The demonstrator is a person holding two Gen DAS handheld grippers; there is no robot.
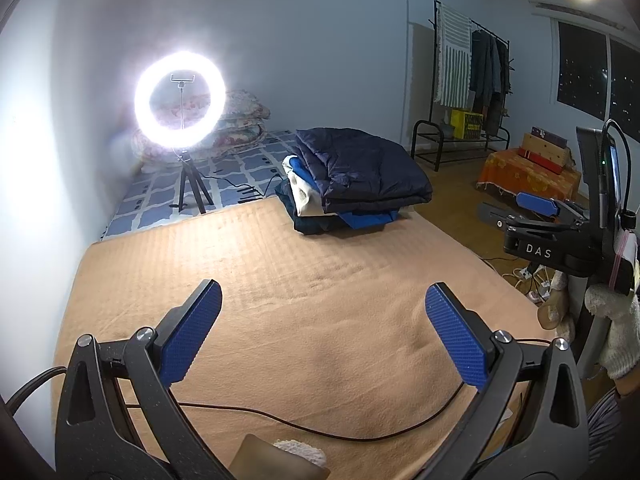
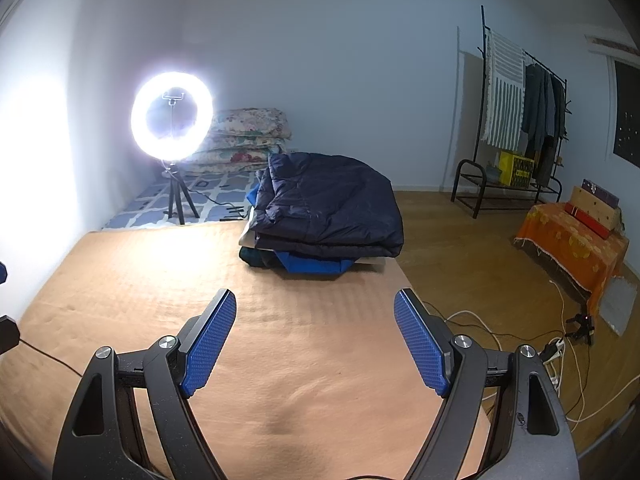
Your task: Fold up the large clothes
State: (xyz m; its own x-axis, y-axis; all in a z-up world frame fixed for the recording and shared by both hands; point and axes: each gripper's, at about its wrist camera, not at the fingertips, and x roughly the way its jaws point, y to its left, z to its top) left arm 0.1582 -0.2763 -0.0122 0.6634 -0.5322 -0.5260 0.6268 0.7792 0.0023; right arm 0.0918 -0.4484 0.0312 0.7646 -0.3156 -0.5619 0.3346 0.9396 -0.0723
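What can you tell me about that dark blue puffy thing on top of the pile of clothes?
The navy quilted jacket looks like soft padded nylon with stitched seams. It is folded into a thick, roughly square bundle and lies flat as the top layer of the clothes stack, resting on a white piece and a bright blue garment beneath. The stack sits at the far edge of the tan blanket. Nothing else touches the jacket; both grippers are well short of it.

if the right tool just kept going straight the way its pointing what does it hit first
Probably the bare tan blanket. The right tool is open and empty, tilted downward, so its line seems to land on the cloth short of the folded clothes pile. Depth is hard to judge here.
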